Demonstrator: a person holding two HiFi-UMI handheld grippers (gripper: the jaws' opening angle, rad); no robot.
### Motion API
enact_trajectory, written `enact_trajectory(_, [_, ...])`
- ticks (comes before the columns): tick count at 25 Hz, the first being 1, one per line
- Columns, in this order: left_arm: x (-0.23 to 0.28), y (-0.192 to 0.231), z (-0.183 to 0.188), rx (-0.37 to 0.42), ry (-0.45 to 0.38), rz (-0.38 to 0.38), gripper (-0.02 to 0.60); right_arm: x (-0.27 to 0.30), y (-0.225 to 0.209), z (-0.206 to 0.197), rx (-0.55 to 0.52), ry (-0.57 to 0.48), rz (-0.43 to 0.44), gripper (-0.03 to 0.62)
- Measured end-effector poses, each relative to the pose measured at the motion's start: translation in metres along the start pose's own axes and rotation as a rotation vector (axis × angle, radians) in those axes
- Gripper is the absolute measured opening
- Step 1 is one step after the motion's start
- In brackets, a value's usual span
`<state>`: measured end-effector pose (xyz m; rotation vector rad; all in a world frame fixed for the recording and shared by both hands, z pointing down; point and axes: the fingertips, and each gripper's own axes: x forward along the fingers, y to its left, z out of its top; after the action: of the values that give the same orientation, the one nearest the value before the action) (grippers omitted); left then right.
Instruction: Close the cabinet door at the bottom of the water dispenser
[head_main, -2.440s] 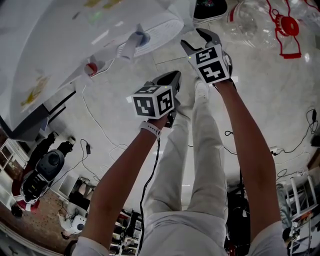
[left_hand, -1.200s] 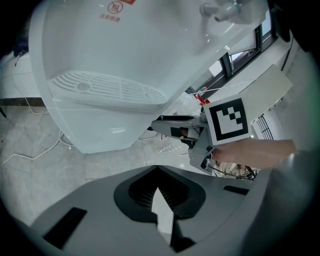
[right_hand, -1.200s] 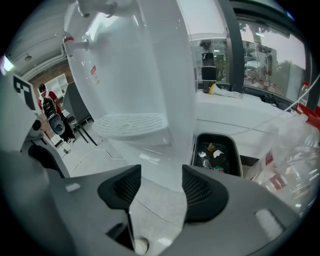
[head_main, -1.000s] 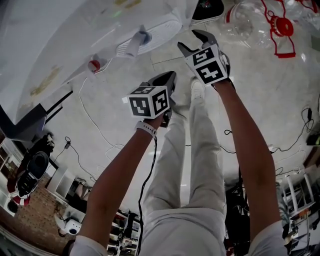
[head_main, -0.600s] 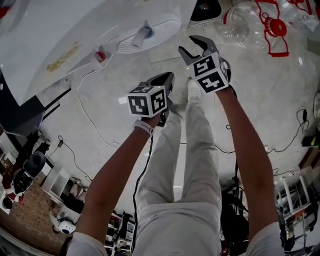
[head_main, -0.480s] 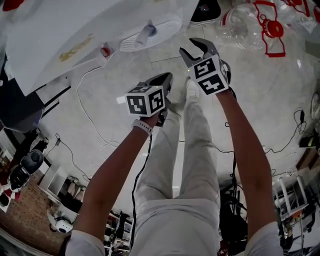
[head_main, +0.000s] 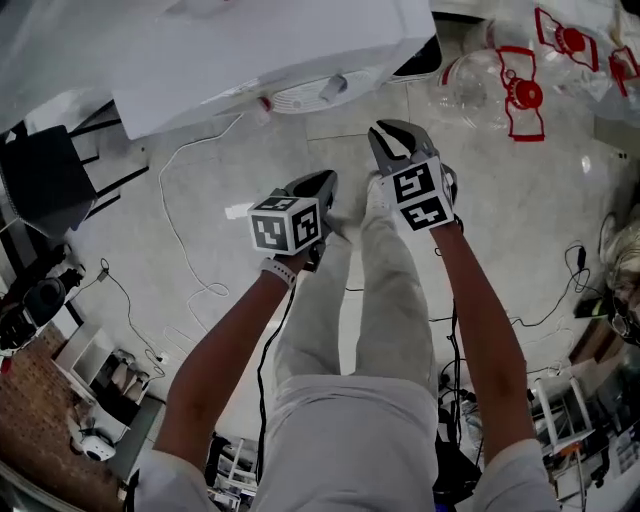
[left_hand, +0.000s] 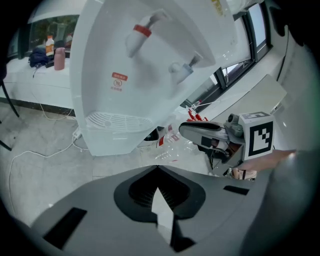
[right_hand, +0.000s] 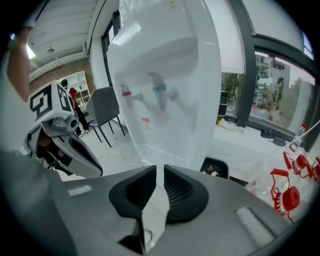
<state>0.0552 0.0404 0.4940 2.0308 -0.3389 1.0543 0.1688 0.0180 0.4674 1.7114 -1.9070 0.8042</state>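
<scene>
The white water dispenser (head_main: 270, 45) stands ahead on the floor, its drip tray (head_main: 312, 95) facing me. In the left gripper view its red tap (left_hand: 142, 30) and drip tray (left_hand: 112, 121) show; the right gripper view shows the two taps (right_hand: 160, 92). No view lets me make out the bottom cabinet door. My left gripper (head_main: 318, 186) hangs in the air short of the dispenser, shut and empty (left_hand: 158, 169). My right gripper (head_main: 393, 136) is level with it, apart from the dispenser; its jaws (right_hand: 160, 169) are closing to a thin slit with nothing between them.
Clear water jugs with red print (head_main: 500, 85) lie on the floor at the right. A black chair (head_main: 45, 175) stands at the left. A white cable (head_main: 175, 230) runs over the tiles. The person's legs (head_main: 385, 290) are below the grippers.
Both grippers have risen and drawn back from the dispenser, which now lies farther up in the head view. The right jaws went from wide open to nearly shut.
</scene>
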Motion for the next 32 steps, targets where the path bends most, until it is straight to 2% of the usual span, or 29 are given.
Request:
enact_trajectory(5, [-0.034, -0.009, 0.009, -0.074, -0.066, 0.008, 0.006, -0.03, 0.017, 0.028, -0.031, -0.013, 0.003, 0.011])
enact_trajectory(9, [-0.06, -0.026, 0.02, -0.114, -0.124, 0.001, 0.006, -0.053, 0.028, 0.053, -0.046, -0.034, 0.023, 0.011])
enact_trajectory(14, [-0.091, -0.045, 0.027, -0.041, -0.155, 0.014, 0.006, -0.082, 0.044, 0.078, -0.053, -0.053, 0.041, 0.011])
enact_trajectory(22, [-0.157, -0.08, 0.047, 0.063, -0.249, 0.023, 0.006, -0.129, 0.073, 0.112, -0.036, -0.094, 0.086, 0.011])
enact_trajectory(28, [-0.207, -0.104, 0.049, 0.204, -0.267, 0.067, 0.006, -0.174, 0.089, 0.138, -0.11, -0.117, 0.132, 0.011])
enact_trajectory(32, [-0.248, -0.116, 0.059, 0.192, -0.33, 0.079, 0.006, -0.206, 0.099, 0.16, -0.15, -0.148, 0.164, 0.011])
